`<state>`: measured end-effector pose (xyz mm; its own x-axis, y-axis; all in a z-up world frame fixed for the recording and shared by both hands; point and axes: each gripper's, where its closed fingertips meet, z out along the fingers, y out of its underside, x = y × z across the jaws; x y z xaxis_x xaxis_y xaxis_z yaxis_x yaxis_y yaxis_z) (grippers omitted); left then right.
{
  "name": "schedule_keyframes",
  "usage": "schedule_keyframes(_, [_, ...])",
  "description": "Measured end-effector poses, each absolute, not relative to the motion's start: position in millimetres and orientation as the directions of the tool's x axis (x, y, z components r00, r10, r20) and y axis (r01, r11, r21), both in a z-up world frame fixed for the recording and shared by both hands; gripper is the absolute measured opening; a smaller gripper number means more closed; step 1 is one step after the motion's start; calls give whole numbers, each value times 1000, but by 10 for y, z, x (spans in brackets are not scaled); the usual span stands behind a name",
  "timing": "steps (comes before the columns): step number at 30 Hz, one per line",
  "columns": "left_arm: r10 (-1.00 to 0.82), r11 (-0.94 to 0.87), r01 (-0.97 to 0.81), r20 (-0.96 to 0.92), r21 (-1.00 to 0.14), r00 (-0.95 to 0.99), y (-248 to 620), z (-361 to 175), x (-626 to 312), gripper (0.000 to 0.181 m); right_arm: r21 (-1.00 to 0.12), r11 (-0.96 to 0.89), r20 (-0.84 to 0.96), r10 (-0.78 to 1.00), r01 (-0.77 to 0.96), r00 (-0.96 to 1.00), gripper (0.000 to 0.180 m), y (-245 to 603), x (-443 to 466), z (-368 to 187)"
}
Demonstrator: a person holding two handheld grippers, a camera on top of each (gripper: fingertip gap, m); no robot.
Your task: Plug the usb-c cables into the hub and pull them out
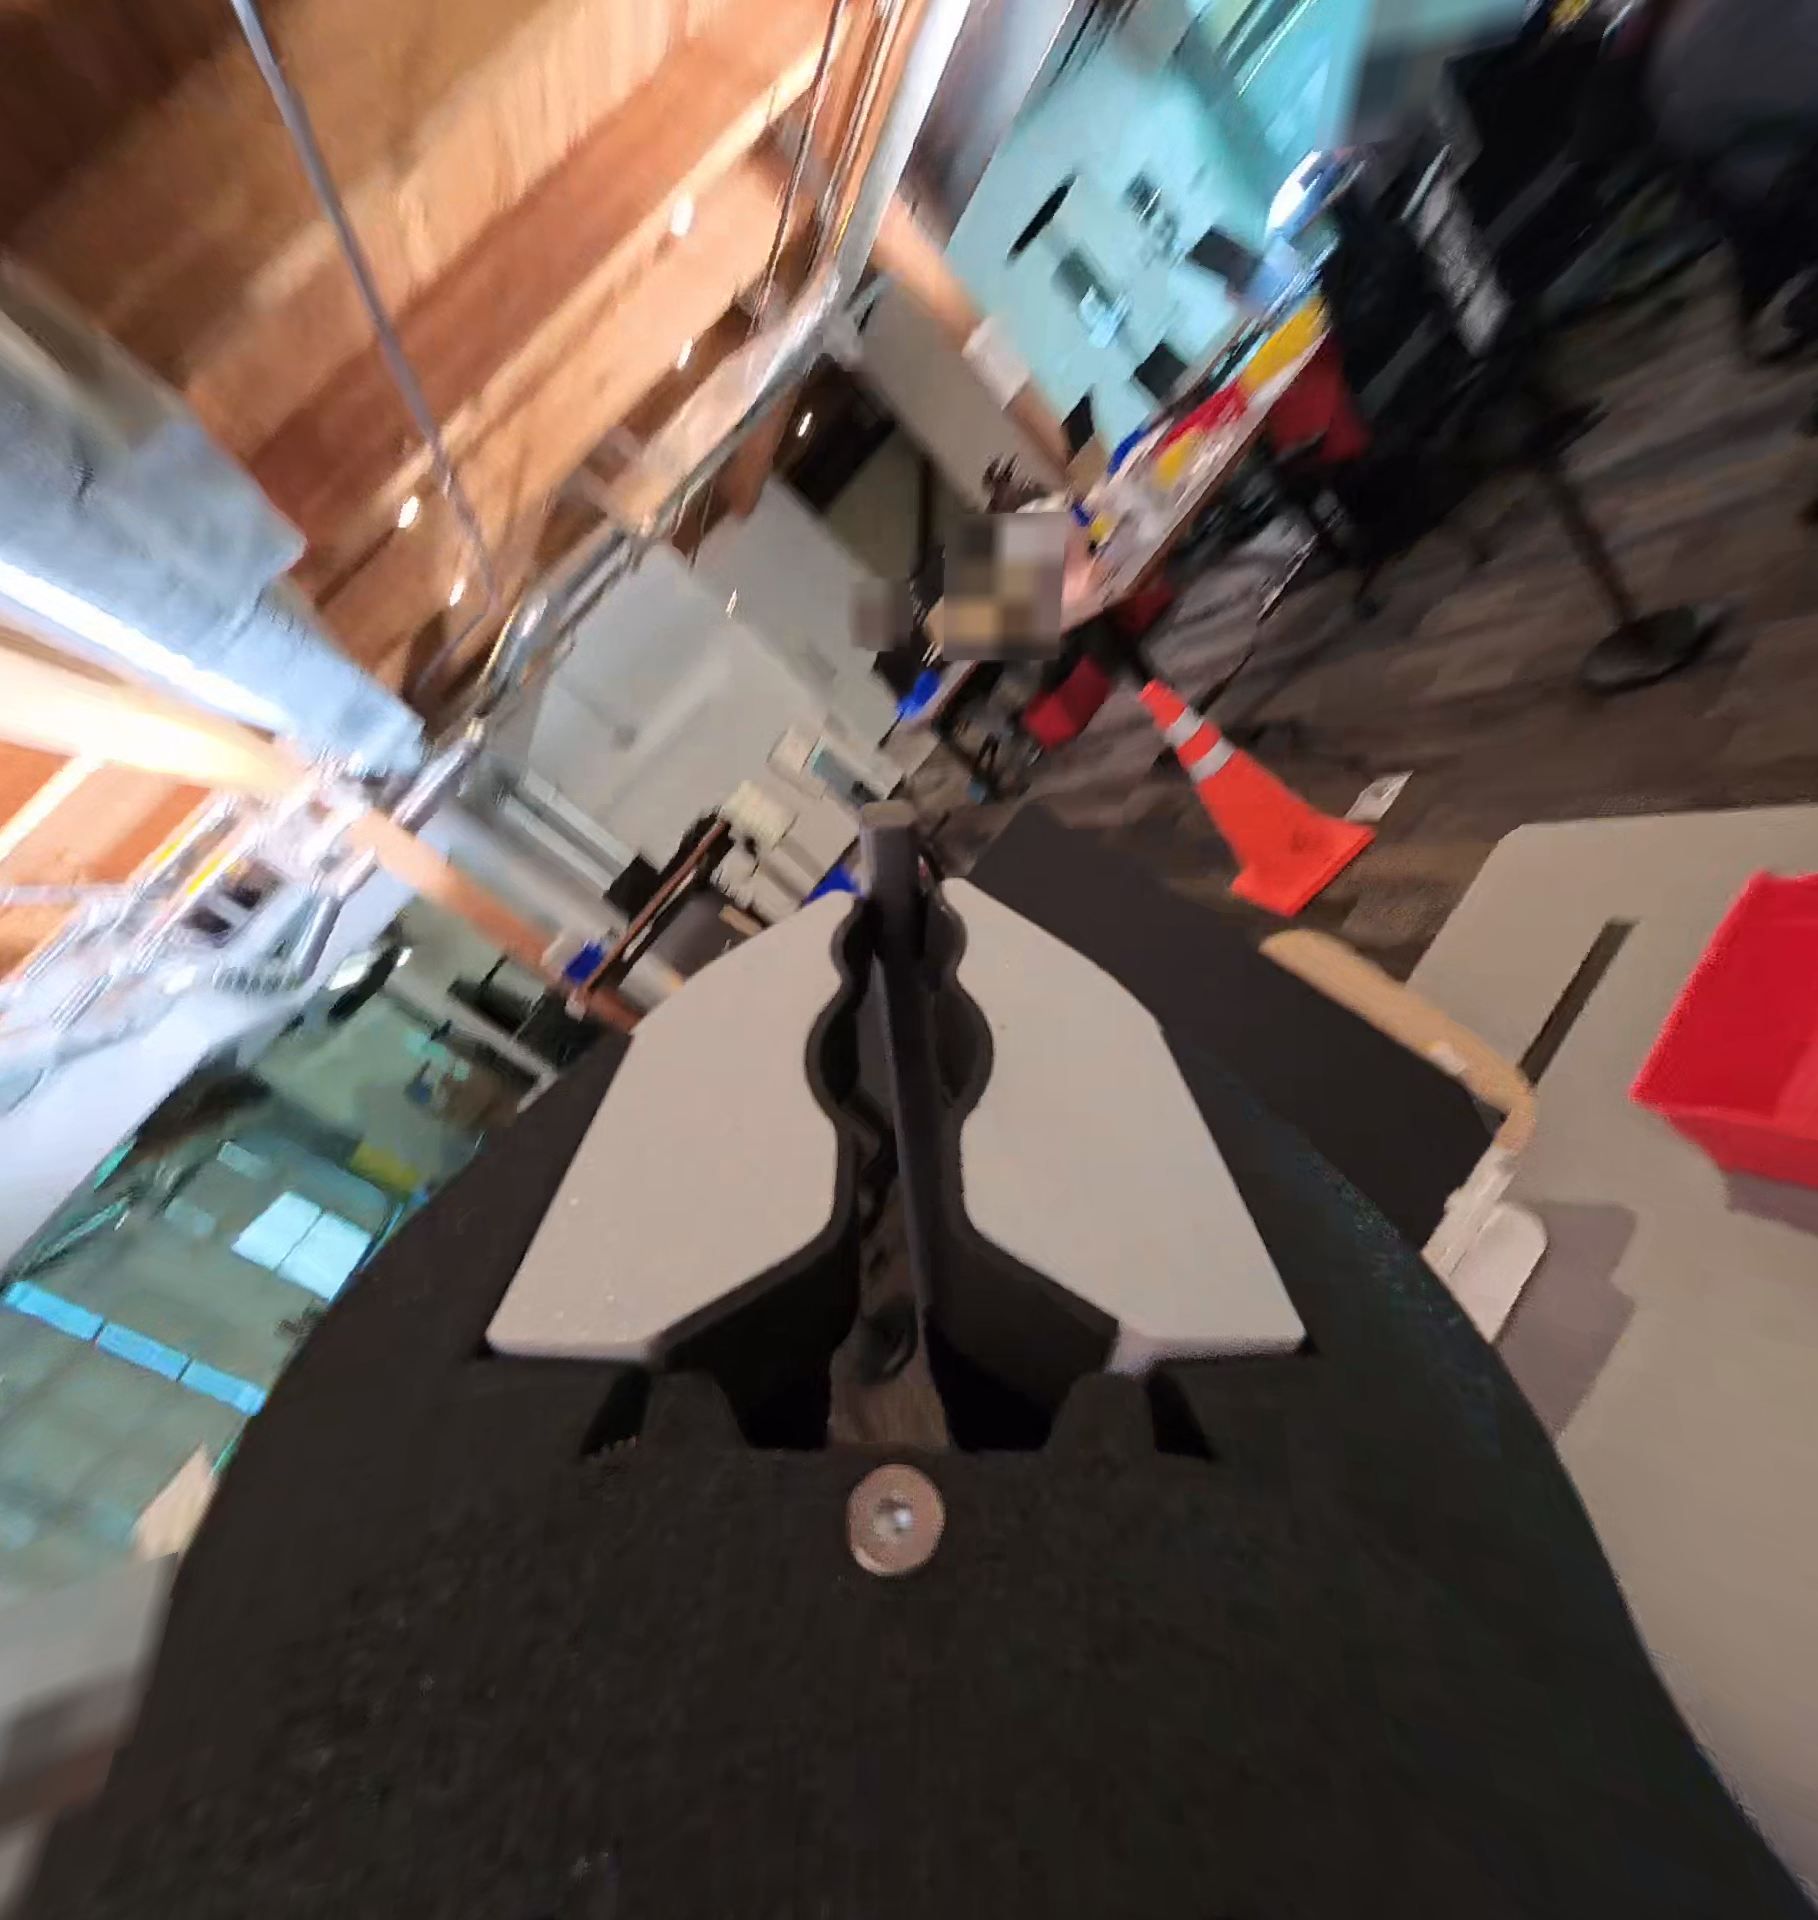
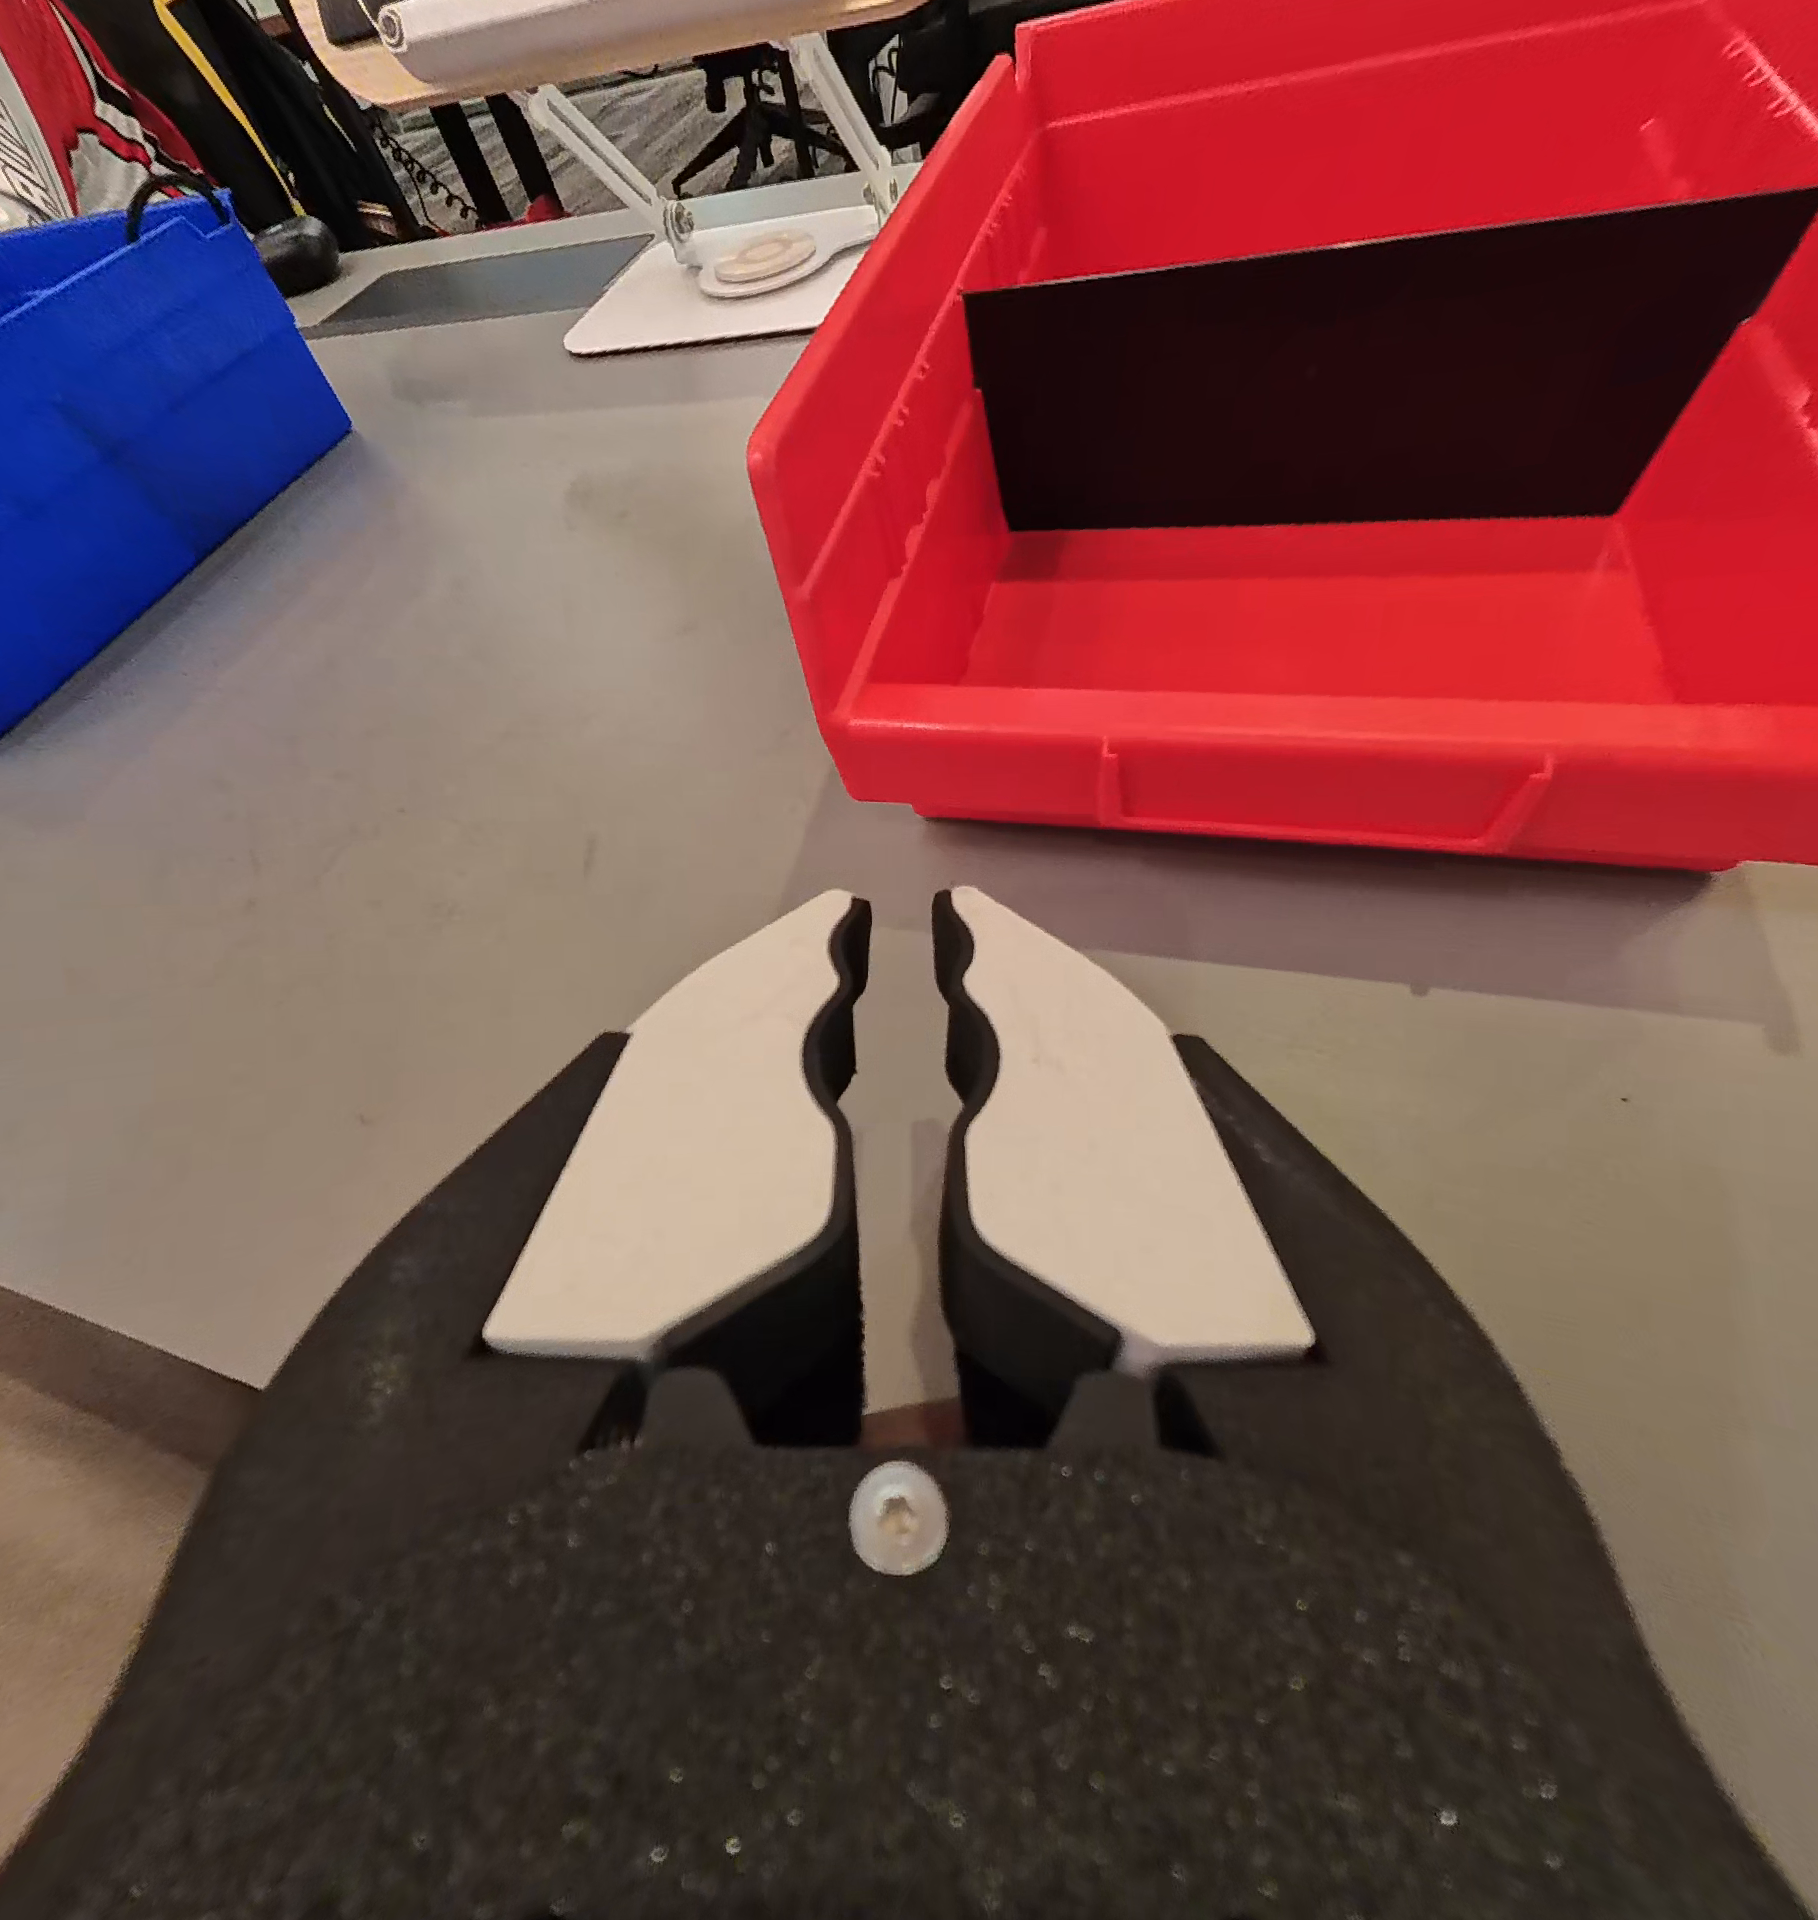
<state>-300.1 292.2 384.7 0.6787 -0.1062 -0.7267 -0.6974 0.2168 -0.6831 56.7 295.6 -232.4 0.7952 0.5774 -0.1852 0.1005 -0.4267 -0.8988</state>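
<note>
We are finding the left gripper (image 1: 900,914) raised and tilted, its fingers (image 1: 718,1132) closing on a thin dark hub (image 1: 897,1039) that is running lengthwise through the gap, its far end poking just past the fingertips. We are seeing no cables in either view. The right gripper (image 2: 900,914) is hovering low over the grey table (image 2: 417,883), fingers (image 2: 1092,1153) slightly parted and holding nothing. Beyond it, a red bin (image 2: 1300,748) with a black divider (image 2: 1352,384) is sitting toward the table's far right; a blue bin (image 2: 105,447) is sitting at the far left.
</note>
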Motion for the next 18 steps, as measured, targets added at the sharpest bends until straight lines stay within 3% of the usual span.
schedule_keyframes(5, [-362,332,-641,-721,-692,591,2731,3534,-2059,10,-899,-428,-193,578,93,793,11,2949,580,-2305])
schedule_keyframes(11, [-577,191,-677,-640,-711,508,2848,2098,-1727,9,-914,-391,-173,617,108,768,12,2901,519,-2239])
schedule_keyframes(15, [-678,124,-543,-470,-831,565,2637,1106,-1804,9,-932,-343,-143,645,118,750,12,2860,484,-2153])
schedule_keyframes(18, [-664,88,-535,-450,-840,597,2485,215,-1817,9,-934,-336,-134,643,121,754,12,2871,477,-2148])
